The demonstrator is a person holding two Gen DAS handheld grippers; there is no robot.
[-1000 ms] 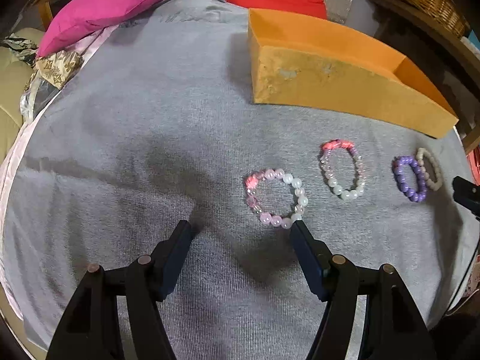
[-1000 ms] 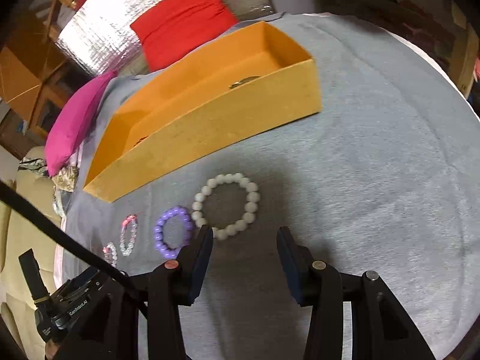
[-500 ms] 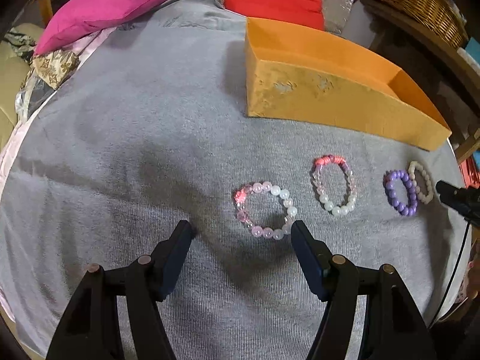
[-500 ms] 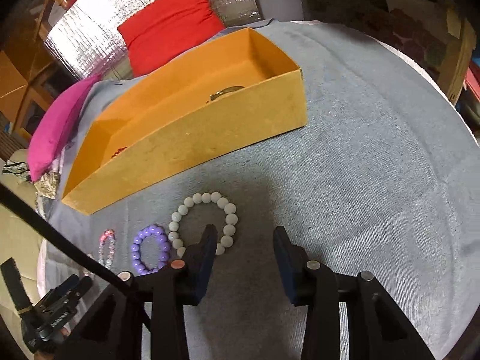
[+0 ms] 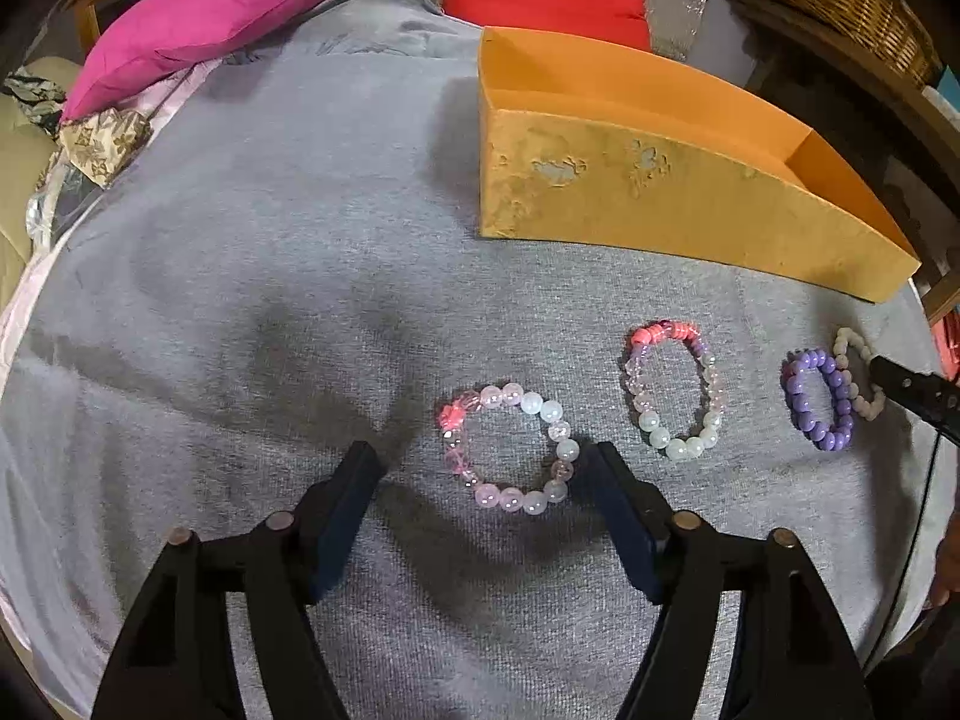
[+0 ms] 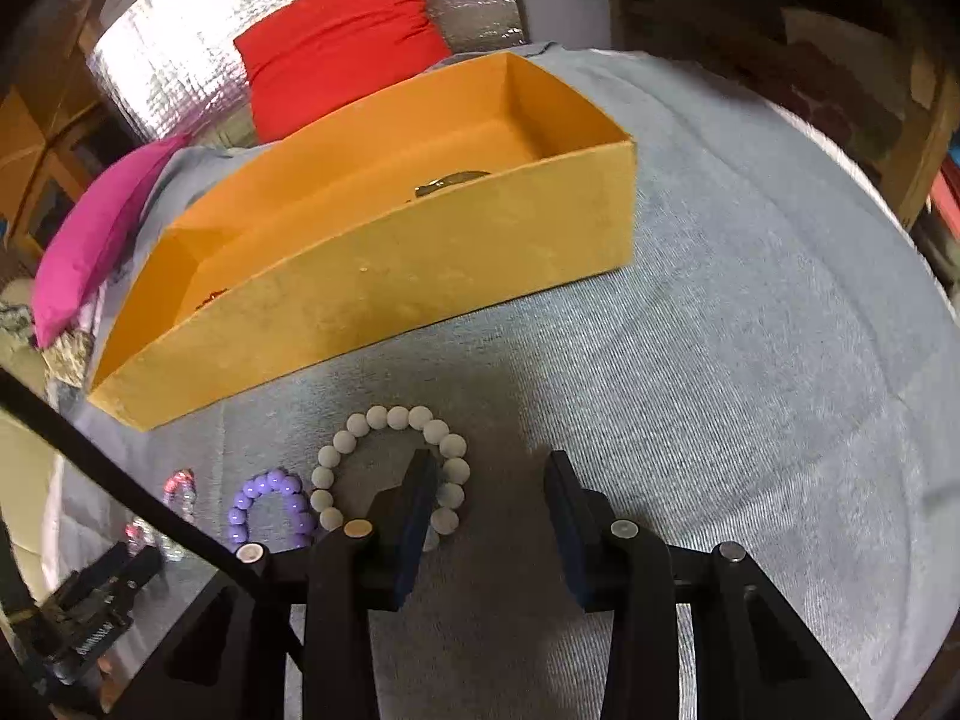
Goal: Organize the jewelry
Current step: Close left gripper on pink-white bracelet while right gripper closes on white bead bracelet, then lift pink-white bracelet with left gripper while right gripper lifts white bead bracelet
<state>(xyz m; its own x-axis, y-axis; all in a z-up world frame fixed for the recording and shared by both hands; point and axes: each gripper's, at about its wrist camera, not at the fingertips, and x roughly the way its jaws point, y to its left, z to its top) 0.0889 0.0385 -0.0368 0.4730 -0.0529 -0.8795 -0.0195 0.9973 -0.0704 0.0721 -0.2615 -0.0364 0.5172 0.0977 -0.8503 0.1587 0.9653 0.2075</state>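
Two handheld grippers descend toward four bead bracelets laid in a row on grey cloth (image 5: 252, 252), in front of an orange box (image 6: 420, 252) that is the likely destination. The left gripper (image 5: 486, 468) has just been widening its jaws, which now stand released and empty; the pink-and-white bracelet (image 5: 507, 450) lies flat directly ahead, between the two fingertips, so that the jaws bracket its full ring. The right gripper (image 6: 489, 480) has just been narrowing its jaws, with no pad yet pressing; its left finger points into the ring of the off-white bracelet (image 6: 390, 468), so the ring's right-hand arc lies between the jaws. The purple bracelet (image 6: 270, 507) touches that ring's left side. The pink-topped bracelet (image 5: 675, 387) lies between the two targets, nearer the left hand.
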